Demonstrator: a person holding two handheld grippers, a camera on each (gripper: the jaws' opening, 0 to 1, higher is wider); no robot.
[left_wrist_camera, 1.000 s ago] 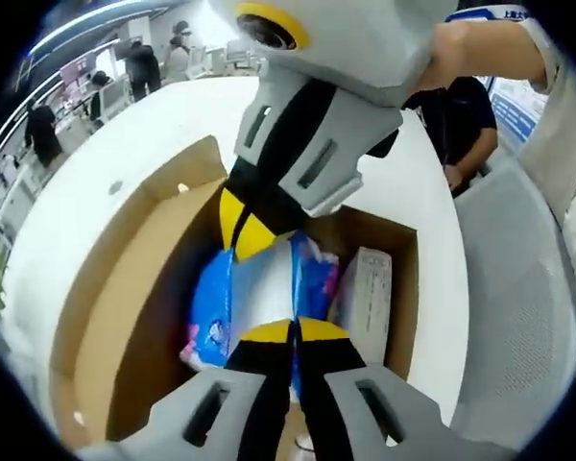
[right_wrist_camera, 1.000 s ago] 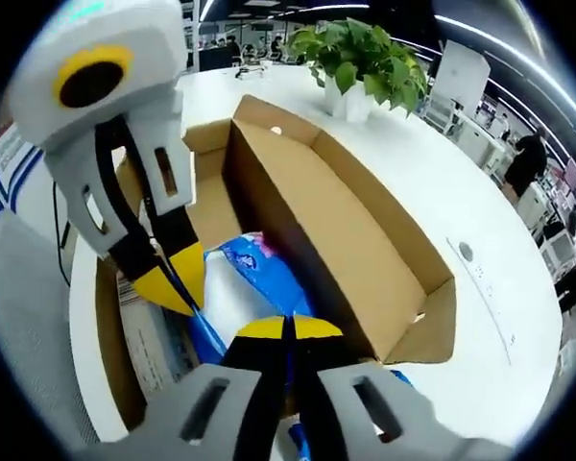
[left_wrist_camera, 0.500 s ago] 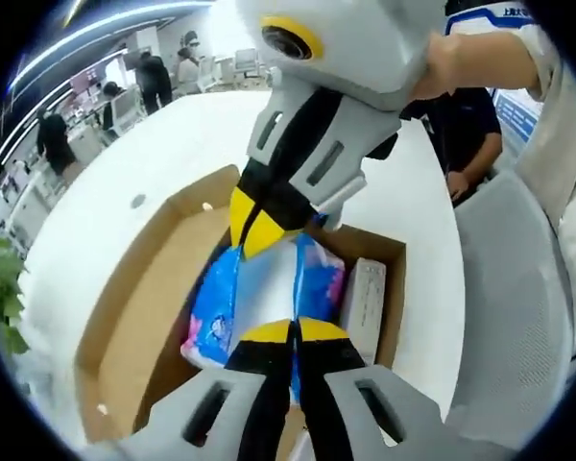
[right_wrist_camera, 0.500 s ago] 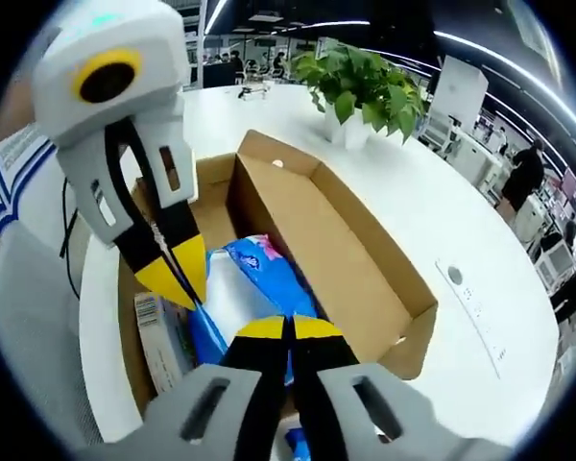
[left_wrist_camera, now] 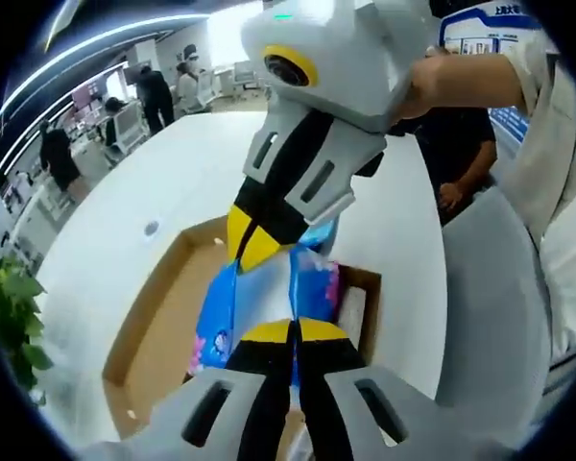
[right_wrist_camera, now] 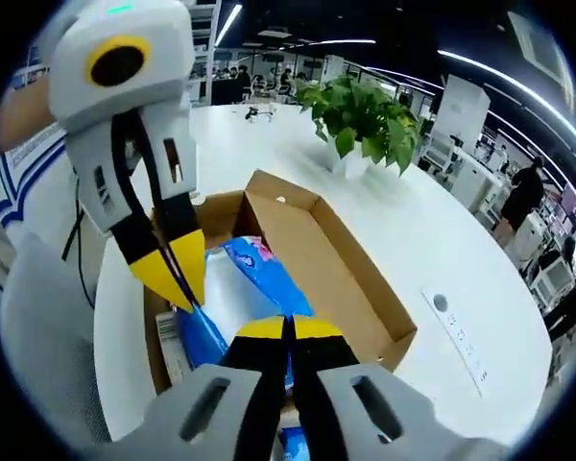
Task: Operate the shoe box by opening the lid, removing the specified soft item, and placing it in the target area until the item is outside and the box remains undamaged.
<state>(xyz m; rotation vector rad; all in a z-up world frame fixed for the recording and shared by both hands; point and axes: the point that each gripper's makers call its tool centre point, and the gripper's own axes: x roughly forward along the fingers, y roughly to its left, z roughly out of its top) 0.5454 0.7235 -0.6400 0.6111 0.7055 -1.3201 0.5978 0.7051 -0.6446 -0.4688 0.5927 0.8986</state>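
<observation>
A soft pack point(left_wrist_camera: 259, 293), white in the middle with blue printed ends, hangs above the open cardboard shoe box point(left_wrist_camera: 158, 327). My left gripper point(left_wrist_camera: 293, 331) is shut on its near edge. My right gripper point(left_wrist_camera: 252, 240) reaches in from above and is shut on the pack's far edge. In the right gripper view, the right gripper point(right_wrist_camera: 288, 328) pinches the pack point(right_wrist_camera: 240, 293) while the left gripper point(right_wrist_camera: 178, 279) clamps its left corner. The shoe box point(right_wrist_camera: 317, 269) lies below with its lid folded out flat. A small white carton point(right_wrist_camera: 170, 346) lies inside the box.
The box sits on a large white round table point(right_wrist_camera: 432, 240) with a small round inset point(right_wrist_camera: 440, 303). A potted plant point(right_wrist_camera: 360, 110) stands at the table's far side. A grey chair point(left_wrist_camera: 490, 317) and a person in dark clothes point(left_wrist_camera: 456, 144) are beside the table.
Both grippers have risen together with the pack held between them. The shoe box now looks smaller and farther below, and the pack hangs above its rim.
</observation>
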